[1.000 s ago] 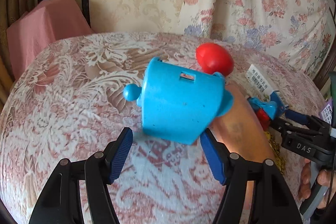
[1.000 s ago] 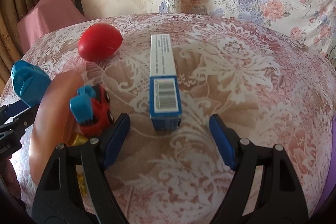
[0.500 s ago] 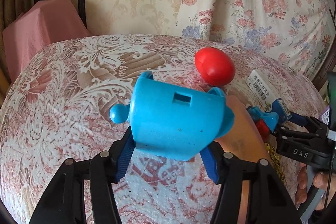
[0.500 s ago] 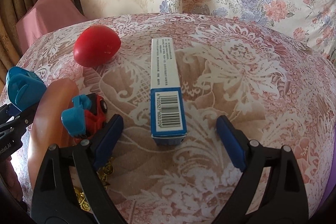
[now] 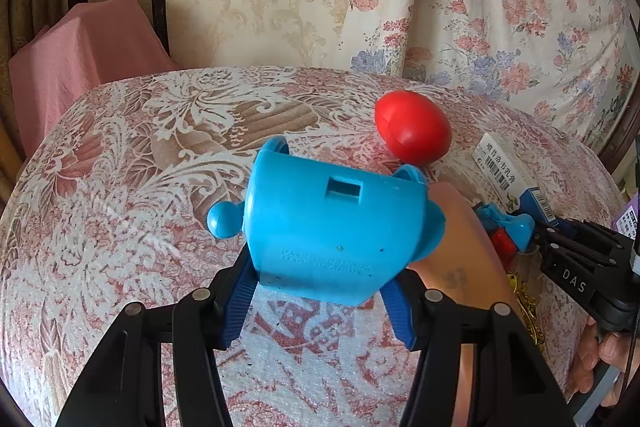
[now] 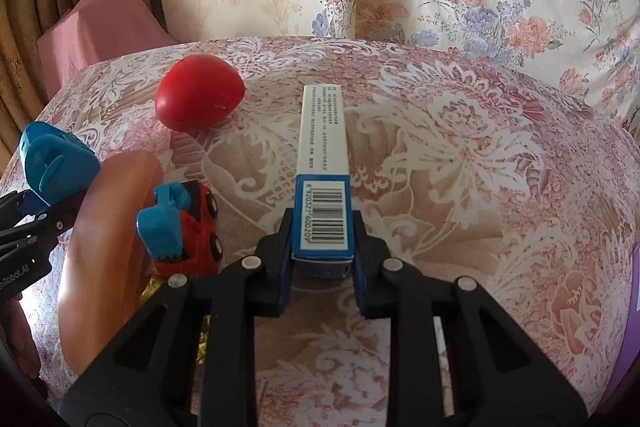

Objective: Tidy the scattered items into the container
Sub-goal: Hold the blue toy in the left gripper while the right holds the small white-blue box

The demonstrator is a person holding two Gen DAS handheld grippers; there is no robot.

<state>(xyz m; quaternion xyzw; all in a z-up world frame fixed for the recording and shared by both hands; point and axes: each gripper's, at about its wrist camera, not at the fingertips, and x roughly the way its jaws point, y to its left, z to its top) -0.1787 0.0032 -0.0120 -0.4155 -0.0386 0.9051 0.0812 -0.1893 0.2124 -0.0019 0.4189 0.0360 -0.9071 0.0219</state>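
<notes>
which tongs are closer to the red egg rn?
Left, narrowly, as a judgement. The left tongs, shut on the blue toy, sit just short of the red egg. The right tongs grip the box farther off.

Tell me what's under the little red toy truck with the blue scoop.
The red toy truck leans against the orange container. Something gold and shiny pokes out beneath it; the truck and the right gripper hide the rest.
</notes>
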